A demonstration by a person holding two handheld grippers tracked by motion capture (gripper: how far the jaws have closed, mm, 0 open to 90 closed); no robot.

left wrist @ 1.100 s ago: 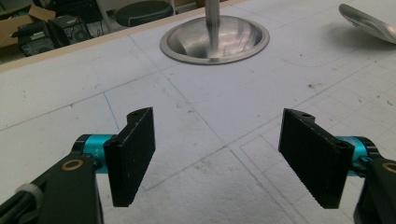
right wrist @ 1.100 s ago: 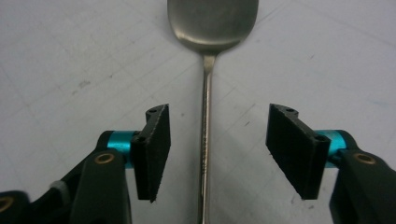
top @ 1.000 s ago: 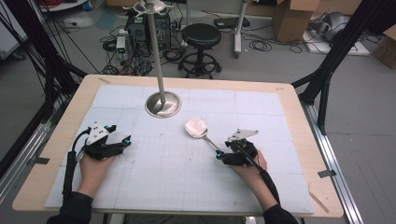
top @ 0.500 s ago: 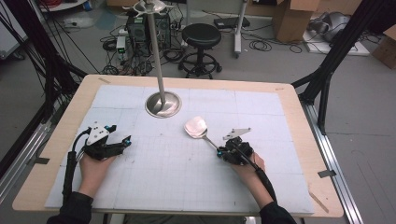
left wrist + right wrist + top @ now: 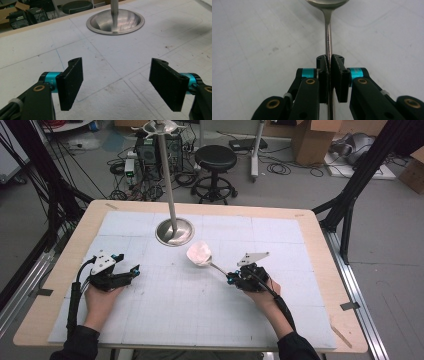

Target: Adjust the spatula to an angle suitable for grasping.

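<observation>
A metal spoon (image 5: 199,253) lies on the white mat with its shiny bowl toward the stand and its thin handle running back to my right gripper (image 5: 231,279). In the right gripper view, the right gripper (image 5: 330,62) is shut on the spoon handle (image 5: 328,32), both pads pressing on the shaft. My left gripper (image 5: 135,270) rests at the left of the mat, held by a hand. In the left gripper view, the left gripper (image 5: 117,85) stands open with only bare mat between its jaws.
A metal stand with a round base (image 5: 175,231) and a tall pole rises at the mat's far middle; its base (image 5: 115,21) lies ahead of the left jaws. The wooden table edge (image 5: 320,250) frames the mat. A black stool (image 5: 215,157) stands beyond the table.
My right hand has shifted slightly toward the spoon, and its jaws now grip the handle. The left hand and the spoon have stayed where they were.
</observation>
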